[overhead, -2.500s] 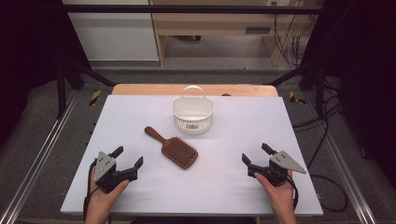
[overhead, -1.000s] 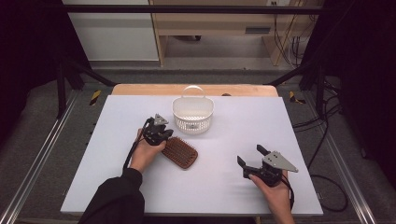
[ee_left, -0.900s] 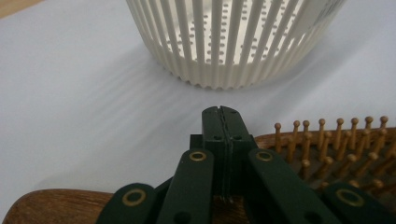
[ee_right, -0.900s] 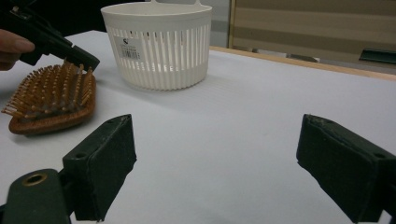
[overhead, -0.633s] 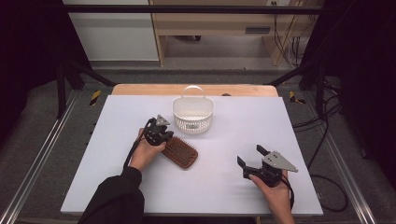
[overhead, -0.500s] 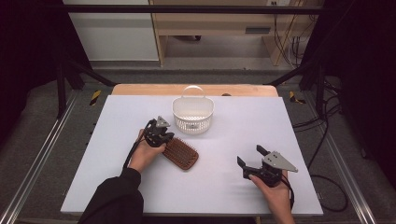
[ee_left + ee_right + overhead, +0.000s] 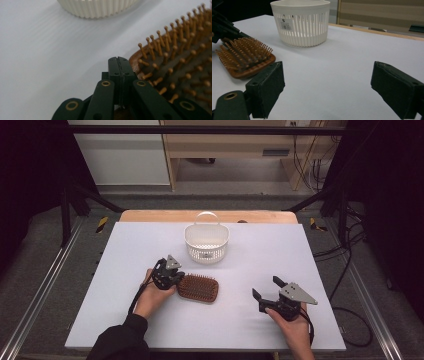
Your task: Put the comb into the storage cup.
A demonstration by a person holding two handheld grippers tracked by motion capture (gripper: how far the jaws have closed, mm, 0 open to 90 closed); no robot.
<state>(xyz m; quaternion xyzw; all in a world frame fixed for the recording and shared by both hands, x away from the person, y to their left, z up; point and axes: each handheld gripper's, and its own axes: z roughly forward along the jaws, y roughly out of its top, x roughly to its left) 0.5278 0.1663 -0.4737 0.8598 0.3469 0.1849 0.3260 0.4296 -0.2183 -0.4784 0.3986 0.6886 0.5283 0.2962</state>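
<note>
A brown wooden hairbrush (image 7: 198, 288) lies bristles up in the middle of the white table (image 7: 300, 255); its head (image 7: 180, 67) is just right of my left jaws. My left gripper (image 7: 168, 274) sits over the brush's handle, which is hidden beneath it. Its jaws are pressed together with no gap, tips (image 7: 119, 65) at the near edge of the head. My right gripper (image 7: 266, 289) rests near the front right, open and holding nothing, pointing toward the brush (image 7: 244, 58) and the basket (image 7: 302, 22).
A white slotted basket (image 7: 206, 240) with a handle stands behind the brush, near the table's far edge. A wooden strip (image 7: 150, 216) runs along that far edge. Metal rails and cables flank the table.
Since 2.5 s ago my left gripper has moved from the front left to the brush handle and shut. The brush head has turned slightly. The right gripper shifted a little inward.
</note>
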